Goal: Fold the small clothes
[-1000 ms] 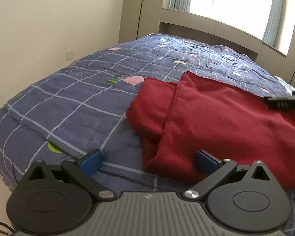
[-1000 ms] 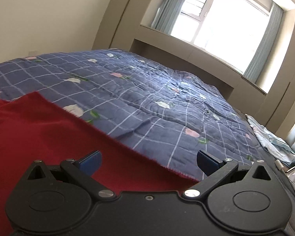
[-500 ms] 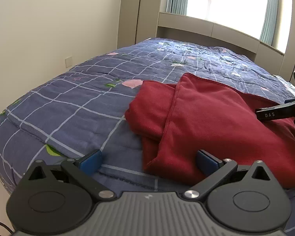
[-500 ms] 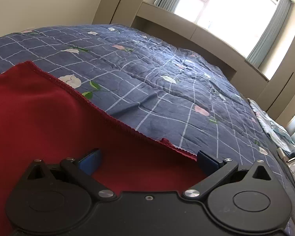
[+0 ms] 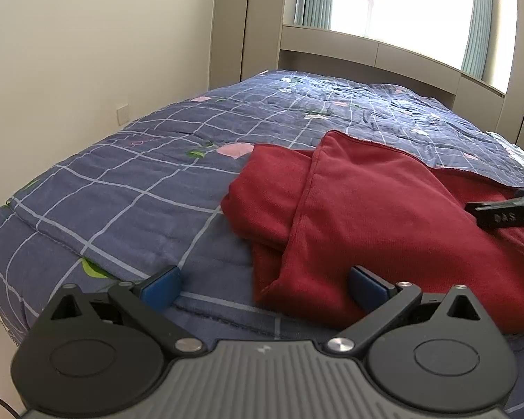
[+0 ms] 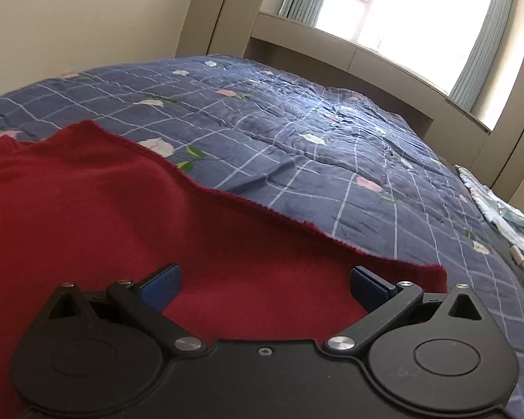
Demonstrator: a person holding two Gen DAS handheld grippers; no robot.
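Note:
A dark red garment lies folded over itself on the blue checked bedspread, with a bunched part sticking out at its left. My left gripper is open just over the garment's near left corner, one blue pad on the quilt side, the other above the red cloth. My right gripper is open low over the garment, close to its far hem and right corner. A black finger of the right gripper shows at the right edge of the left wrist view, above the red cloth.
The bed reaches back to a window ledge and cabinets. A cream wall runs along the left, with floor showing below the bed's left edge. A light blue patterned cloth lies at the bed's far right.
Both grippers have tilted and shifted slightly over the garment and stay open. The right gripper's view now reaches the hem's right corner. The garment itself lies as before.

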